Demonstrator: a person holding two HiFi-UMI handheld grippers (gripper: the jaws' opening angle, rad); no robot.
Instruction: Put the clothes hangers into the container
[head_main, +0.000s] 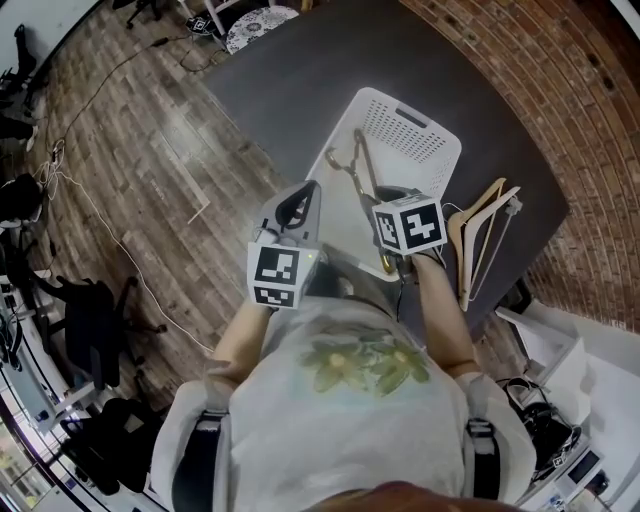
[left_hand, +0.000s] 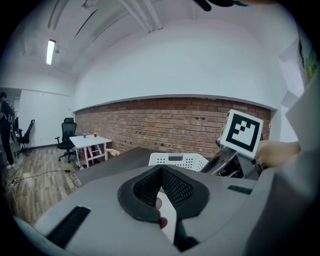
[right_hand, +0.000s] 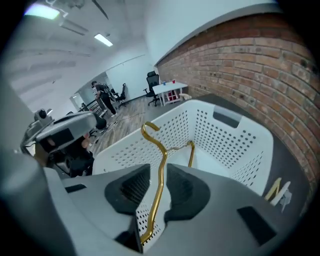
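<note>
Right gripper (right_hand: 159, 192) jaws apart, gold hanger (right_hand: 161, 165) between, pads clear; hanger seemingly rests in white basket (right_hand: 240, 145). Left gripper (left_hand: 161, 187) closed, empty. Wooden hangers (head_main: 480, 235) on table (head_main: 300, 80), not yet loaded.

"Where's the gold hanger (right_hand: 158, 190)?"
"In the white perforated container (right_hand: 225, 145), slanted, its hook raised."
"The wooden hangers (head_main: 478, 205)?"
"Lying flat together outside, at the container's four o'clock in the head view."

The gold hanger (right_hand: 163, 152) seemingly ends unseen beneath the right gripper (right_hand: 159, 172).
</note>
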